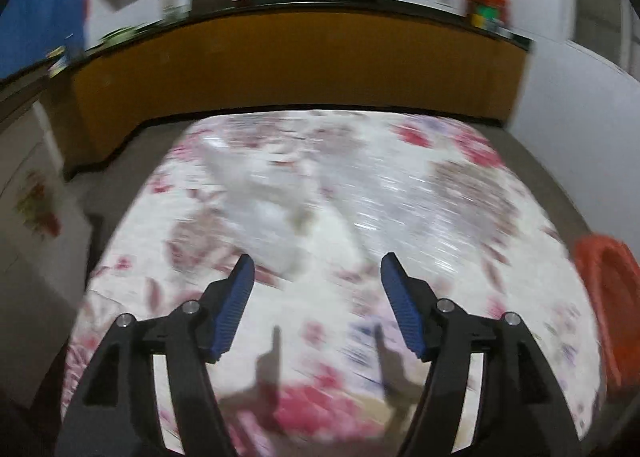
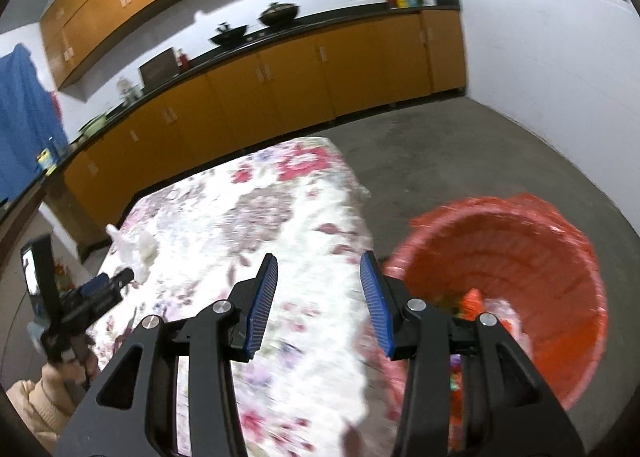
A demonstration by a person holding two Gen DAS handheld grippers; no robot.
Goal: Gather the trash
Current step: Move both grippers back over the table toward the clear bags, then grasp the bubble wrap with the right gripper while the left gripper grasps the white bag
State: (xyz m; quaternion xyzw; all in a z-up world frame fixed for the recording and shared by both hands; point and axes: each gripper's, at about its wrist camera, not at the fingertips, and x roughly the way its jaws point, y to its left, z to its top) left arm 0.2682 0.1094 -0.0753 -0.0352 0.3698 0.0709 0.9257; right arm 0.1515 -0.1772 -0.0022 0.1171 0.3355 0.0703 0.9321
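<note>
L gripper (image 1: 316, 273) aims at white crumpled trash (image 1: 264, 197) on the floral table (image 1: 460, 217), jaws spread, empty.
R gripper (image 2: 318, 277) also spread, beside the red bin (image 2: 532, 257), probably w/ trash inside; blur.

Crumpled plastic (image 1: 264, 193) alone obstructs tablecloth (image 1: 420, 185)

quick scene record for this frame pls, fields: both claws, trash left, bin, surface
left claw: open, empty, aimed at the white crumpled trash
right claw: open, empty, over the table edge beside the bin
trash left: white crumpled trash on the table, blurred, ahead of the left claw
bin: orange basket on the floor right of the table, some scraps inside
surface: table with floral cloth
image quality: motion blur in both views
</note>
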